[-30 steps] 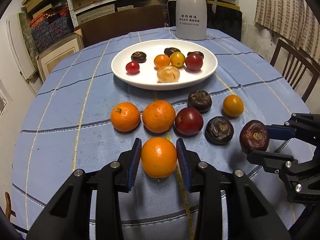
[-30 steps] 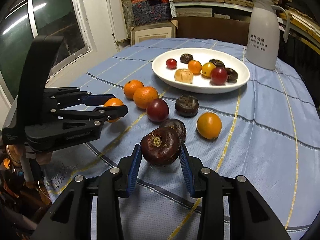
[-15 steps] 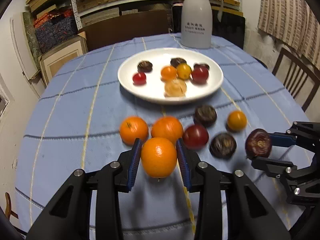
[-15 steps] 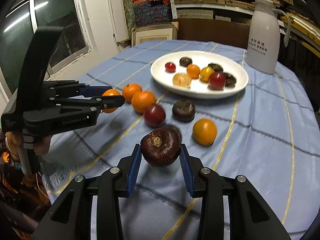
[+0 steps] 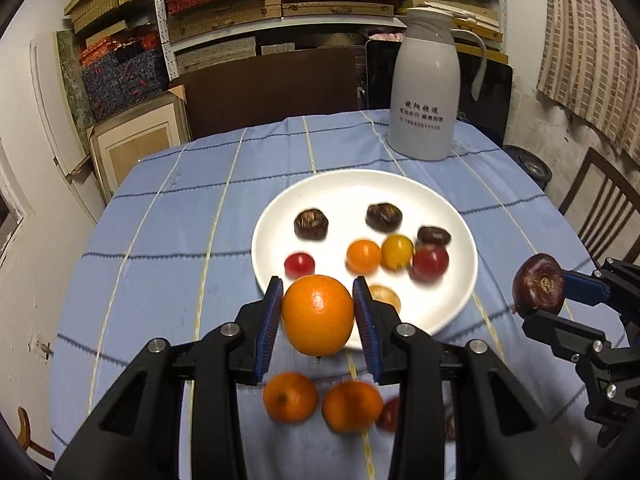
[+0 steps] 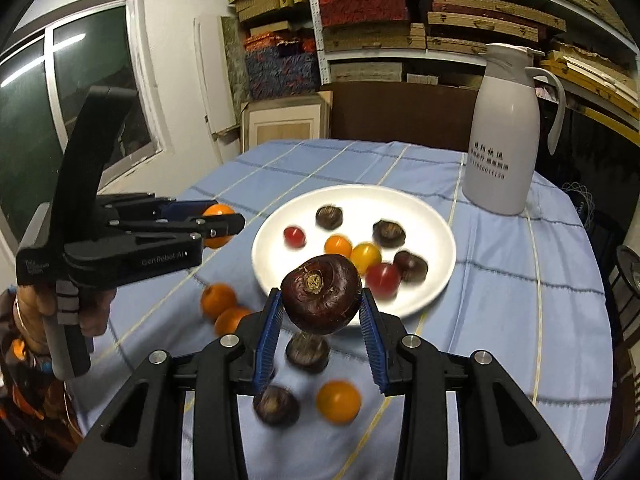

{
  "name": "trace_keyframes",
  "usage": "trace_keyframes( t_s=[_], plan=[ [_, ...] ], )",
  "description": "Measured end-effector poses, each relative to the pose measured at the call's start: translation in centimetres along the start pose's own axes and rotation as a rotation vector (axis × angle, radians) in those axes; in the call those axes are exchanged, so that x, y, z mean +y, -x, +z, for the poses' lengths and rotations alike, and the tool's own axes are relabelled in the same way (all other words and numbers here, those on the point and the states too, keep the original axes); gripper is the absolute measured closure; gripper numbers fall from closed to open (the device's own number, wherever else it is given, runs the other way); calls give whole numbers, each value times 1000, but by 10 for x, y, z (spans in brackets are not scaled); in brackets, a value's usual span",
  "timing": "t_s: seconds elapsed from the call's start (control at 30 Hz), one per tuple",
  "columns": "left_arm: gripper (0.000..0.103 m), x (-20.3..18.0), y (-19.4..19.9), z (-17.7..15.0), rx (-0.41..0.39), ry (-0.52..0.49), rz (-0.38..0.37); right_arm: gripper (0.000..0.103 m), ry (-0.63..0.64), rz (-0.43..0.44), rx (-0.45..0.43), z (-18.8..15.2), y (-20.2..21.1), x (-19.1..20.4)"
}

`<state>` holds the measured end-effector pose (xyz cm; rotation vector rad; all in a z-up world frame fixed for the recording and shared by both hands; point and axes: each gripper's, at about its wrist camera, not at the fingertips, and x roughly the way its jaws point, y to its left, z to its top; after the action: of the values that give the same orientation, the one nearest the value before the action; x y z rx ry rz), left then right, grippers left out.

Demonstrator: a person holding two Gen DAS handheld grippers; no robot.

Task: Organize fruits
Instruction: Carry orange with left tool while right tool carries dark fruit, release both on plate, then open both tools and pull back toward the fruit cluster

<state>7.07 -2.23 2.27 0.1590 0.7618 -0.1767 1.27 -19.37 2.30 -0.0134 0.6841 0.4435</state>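
My left gripper [image 5: 318, 314] is shut on an orange [image 5: 318, 314], held in the air just before the near rim of the white plate [image 5: 460, 300]. My right gripper [image 6: 321, 304] is shut on a dark brown water chestnut [image 6: 321, 300], also raised, near the plate's [image 6: 436, 292] front edge. The plate holds several small fruits: red and yellow tomatoes, chestnuts and a pale peeled one. Two oranges [image 5: 290, 397] and a red fruit [image 5: 389, 414] lie on the cloth below the left gripper. Two chestnuts [image 6: 276, 405] and a yellow-orange fruit [image 6: 339, 401] lie below the right gripper.
A grey thermos jug [image 5: 424, 88] stands on the blue checked tablecloth [image 5: 160, 240] behind the plate. A wooden chair [image 5: 600, 200] is at the right of the round table. Shelves with boxes fill the back wall. A hand [image 6: 76, 304] grips the left tool's handle.
Both grippers have lifted their fruit off the cloth and moved toward the plate. The fruits left on the cloth now lie lower in both views.
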Motion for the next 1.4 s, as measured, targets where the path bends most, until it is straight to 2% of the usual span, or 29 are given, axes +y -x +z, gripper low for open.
trace_keyframes(
  t_s=[0.2, 0.57, 0.83, 0.9, 0.93, 0.97, 1.03, 1.2, 1.4],
  plan=[
    [68, -1, -29, 20, 27, 13, 3, 64, -40, 3, 0, 21, -27, -18],
    [68, 1, -87, 31, 105, 17, 43, 64, -83, -26, 65, 38, -93, -42],
    [68, 1, -100, 34, 108, 3, 56, 64, -84, -44, 82, 53, -117, -47],
    [65, -2, -98, 36, 96, -12, 49, 63, -88, -49, 85, 55, -122, -48],
    [61, -3, -97, 38, 95, -22, 47, 53, -85, -48, 79, 56, -124, -49],
    [50, -5, -96, 39, 91, -28, 55, 42, -79, -52, 80, 57, -125, -49],
    [43, -4, -92, 39, 68, -29, 75, 40, -80, -71, 62, 59, -121, -49],
    [42, 6, -79, 33, 61, -4, 69, 40, -94, -54, 35, 54, -94, -50],
    [40, 19, -40, 12, 29, 16, 60, 38, -64, -40, 25, 28, -51, -42]
  ],
)
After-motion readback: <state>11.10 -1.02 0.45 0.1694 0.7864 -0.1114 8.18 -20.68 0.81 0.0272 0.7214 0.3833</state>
